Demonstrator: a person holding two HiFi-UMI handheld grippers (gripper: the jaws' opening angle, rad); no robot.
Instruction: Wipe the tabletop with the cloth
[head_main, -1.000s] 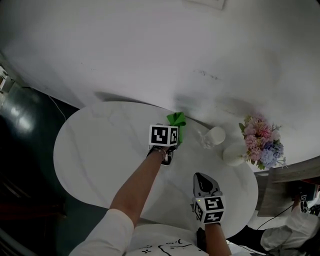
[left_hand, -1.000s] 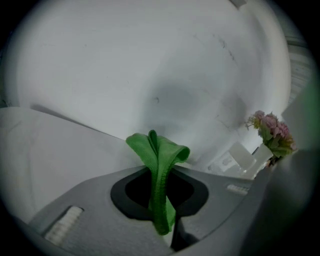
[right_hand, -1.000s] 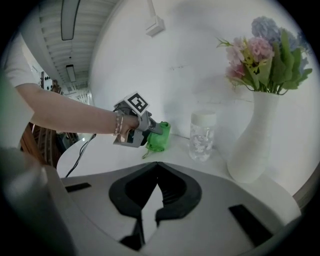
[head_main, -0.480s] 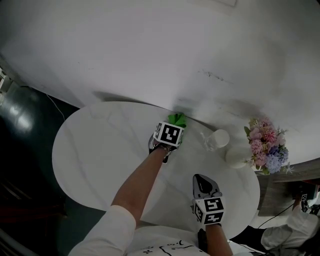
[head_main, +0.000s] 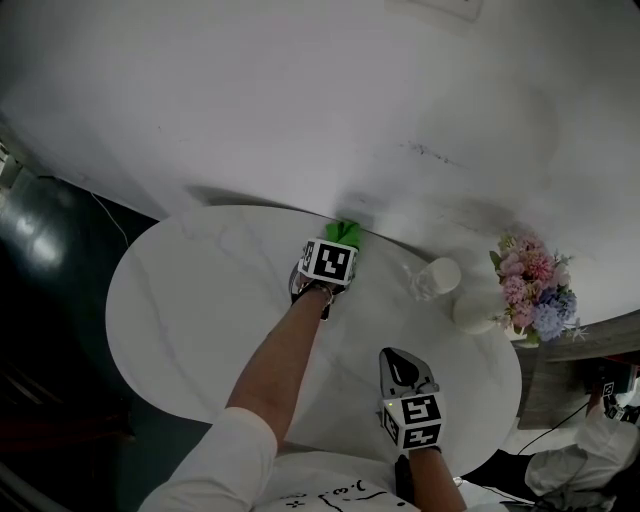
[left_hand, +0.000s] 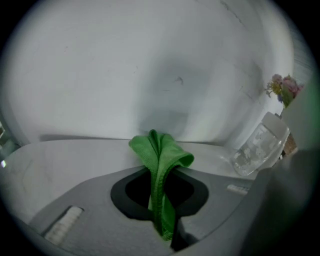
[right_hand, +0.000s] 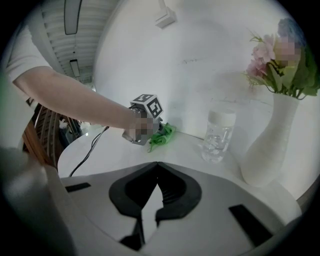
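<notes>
A green cloth (head_main: 346, 233) lies bunched on the white round tabletop (head_main: 200, 300) near its far edge, by the wall. My left gripper (head_main: 336, 250) is shut on the cloth (left_hand: 162, 152), whose folds stick out past the jaws and rest on the table. In the right gripper view the left gripper's marker cube (right_hand: 148, 107) shows with the cloth (right_hand: 162, 136) under it. My right gripper (head_main: 405, 372) hovers over the near right part of the table. It is shut (right_hand: 157, 167) and holds nothing.
A clear plastic bottle (head_main: 432, 277) stands right of the cloth. Beside it is a white vase (head_main: 470, 310) holding pink and blue flowers (head_main: 533, 290). A white wall (head_main: 300, 100) rises just behind the table. A black cable (right_hand: 87, 150) crosses the table's left side.
My left gripper has pushed the cloth slightly farther toward the table's far edge. The right gripper has stayed about where it was.
</notes>
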